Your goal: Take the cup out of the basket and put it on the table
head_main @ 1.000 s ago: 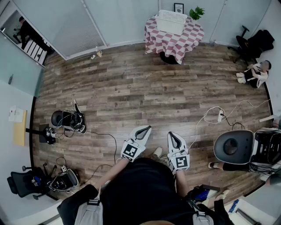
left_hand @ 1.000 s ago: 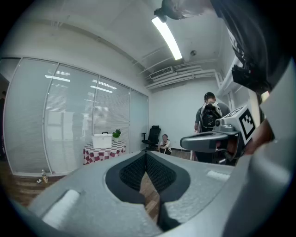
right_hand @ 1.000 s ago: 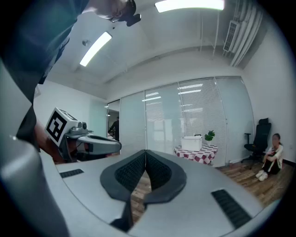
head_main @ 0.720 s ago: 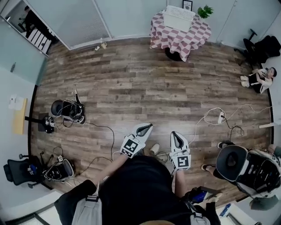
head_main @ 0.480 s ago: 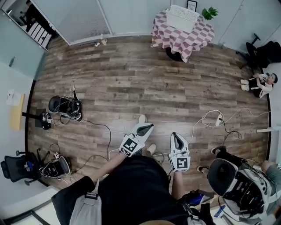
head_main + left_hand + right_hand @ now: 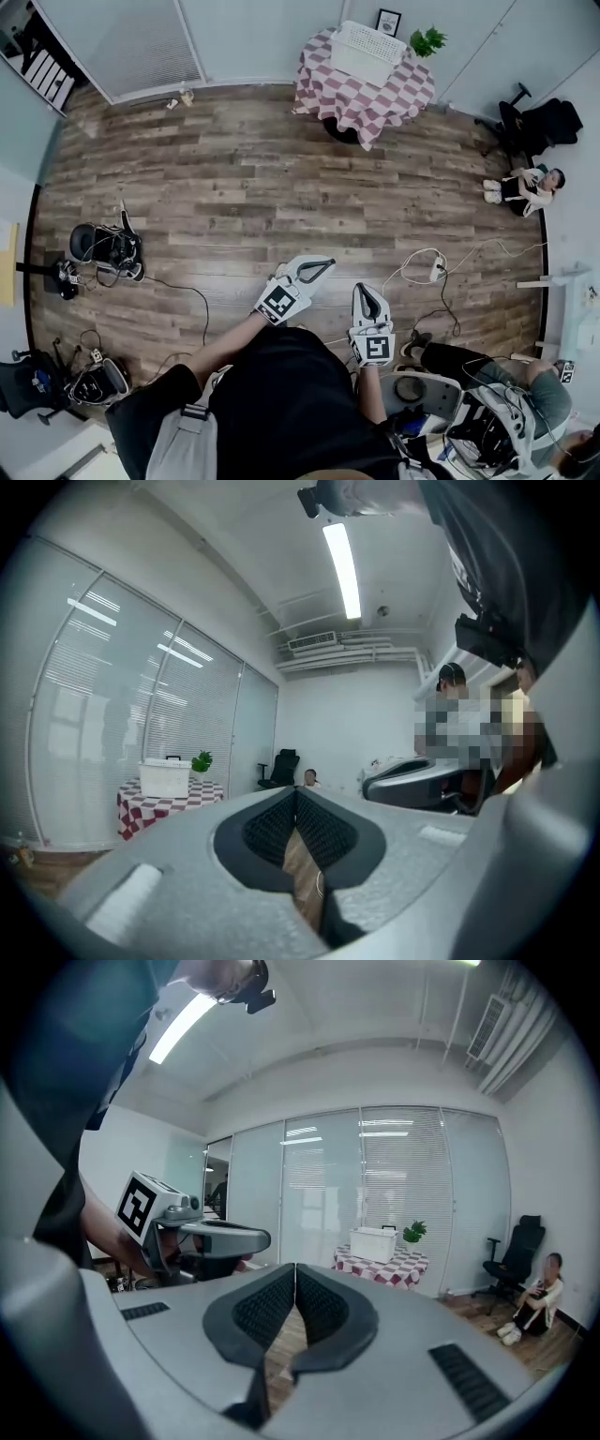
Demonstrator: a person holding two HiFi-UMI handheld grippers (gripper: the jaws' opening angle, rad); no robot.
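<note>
A white basket (image 6: 367,52) stands on the round table (image 6: 323,94) with a red-checked cloth, far across the wood floor. The cup is not visible in any view. My left gripper (image 6: 327,263) and right gripper (image 6: 366,287) are held side by side in front of my body, well short of the table. Both are shut with nothing between the pads. In the left gripper view the left gripper (image 6: 296,790) points level, with the basket (image 6: 165,778) small at the left. From the right gripper (image 6: 295,1267), the basket (image 6: 373,1242) lies ahead and the left gripper (image 6: 265,1238) hangs at the left.
A person (image 6: 521,191) sits on the floor by the right wall near a black office chair (image 6: 536,122). A power strip with cables (image 6: 436,270) lies right of my grippers. Gear lies on the floor at the left (image 6: 105,249). Another person with equipment (image 6: 487,412) is at the lower right.
I have moved across the wood floor: the power strip and the seat at the right have slid nearer and behind. Both grippers travelled along, still shut.
</note>
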